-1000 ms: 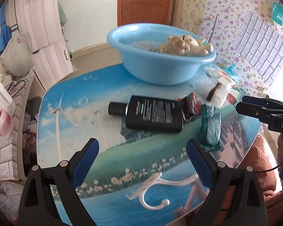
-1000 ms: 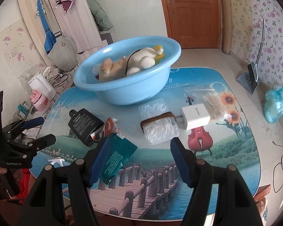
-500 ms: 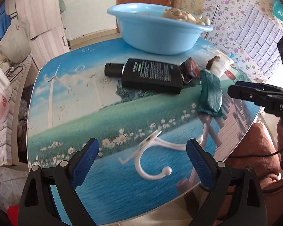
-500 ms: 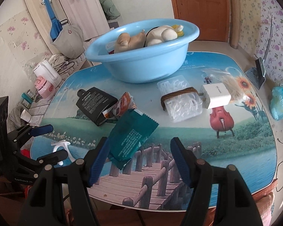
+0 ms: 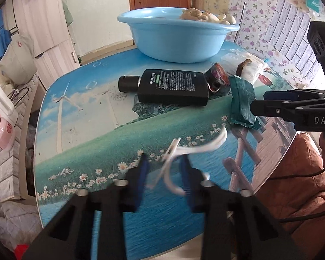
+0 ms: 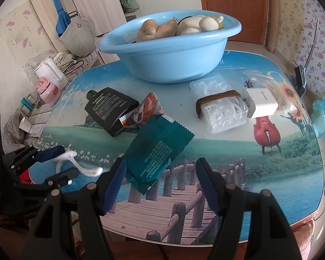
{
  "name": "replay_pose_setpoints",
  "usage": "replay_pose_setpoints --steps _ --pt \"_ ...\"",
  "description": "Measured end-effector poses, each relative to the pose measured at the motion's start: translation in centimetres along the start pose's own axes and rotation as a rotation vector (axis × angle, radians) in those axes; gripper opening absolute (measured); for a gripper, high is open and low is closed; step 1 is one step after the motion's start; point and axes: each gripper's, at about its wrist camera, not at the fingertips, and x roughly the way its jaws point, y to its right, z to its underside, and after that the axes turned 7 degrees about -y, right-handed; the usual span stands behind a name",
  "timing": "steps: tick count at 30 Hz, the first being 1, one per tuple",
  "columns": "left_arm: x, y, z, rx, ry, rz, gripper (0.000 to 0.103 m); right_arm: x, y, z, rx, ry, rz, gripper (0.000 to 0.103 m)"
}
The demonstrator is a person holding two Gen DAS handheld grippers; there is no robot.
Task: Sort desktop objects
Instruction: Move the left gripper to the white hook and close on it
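My left gripper (image 5: 163, 164) is closing around a white plastic hook (image 5: 192, 147) near the table's front edge; the hook is blurred between the jaws, with a gap on one side. It also shows in the right wrist view (image 6: 75, 162). My right gripper (image 6: 160, 171) is open, its jaws astride the near end of a teal snack packet (image 6: 158, 147). A black bottle (image 5: 172, 86) lies mid-table beside an orange sachet (image 6: 146, 110). The blue basin (image 6: 169, 52) holds plush toys (image 6: 179, 26).
A clear plastic box with a brown band (image 6: 223, 110), a white charger (image 6: 262, 106) and a clear bag (image 6: 268, 86) lie at the right. Beside the table are a pink-and-white appliance (image 6: 48, 82) on the left and a blue bag (image 6: 322, 117) on the right.
My left gripper's jaws have narrowed from wide open around the white hook, which has shifted and blurred. My right gripper has moved closer over the teal packet, still open.
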Motion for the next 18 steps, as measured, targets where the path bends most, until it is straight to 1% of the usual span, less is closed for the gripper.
replay_pose_setpoints --steps 2,4,5,6,12,15,17,18 --pt "0.0 -0.5 -0.1 -0.017 -0.002 0.02 0.019 0.1 -0.1 0.0 -0.002 -0.005 0.004 0.067" --pt "0.1 -0.7 -0.1 -0.02 -0.002 0.023 0.019 0.2 -0.2 -0.1 -0.004 -0.004 0.004 0.067" --pt "0.1 -0.8 -0.2 -0.02 -0.001 0.024 0.017 0.2 -0.3 -0.2 -0.006 -0.004 0.004 0.067" --pt "0.1 -0.8 -0.2 -0.021 0.0 0.028 0.011 0.3 -0.3 -0.3 -0.006 -0.004 0.005 0.067" --pt "0.1 -1.2 -0.3 -0.034 0.001 0.039 0.011 1.1 -0.6 -0.7 -0.002 -0.004 0.011 0.067" --pt "0.0 -1.2 -0.3 -0.038 0.004 0.04 0.011 1.7 -1.0 -0.9 -0.006 -0.003 0.037 0.067" --pt "-0.2 -1.3 -0.3 -0.039 0.009 0.041 0.011 2.0 -0.9 -0.9 -0.008 -0.005 0.033 0.066" --pt "-0.3 -1.3 -0.3 -0.04 0.012 0.042 0.011 1.9 -1.0 -0.8 -0.018 0.003 0.023 0.061"
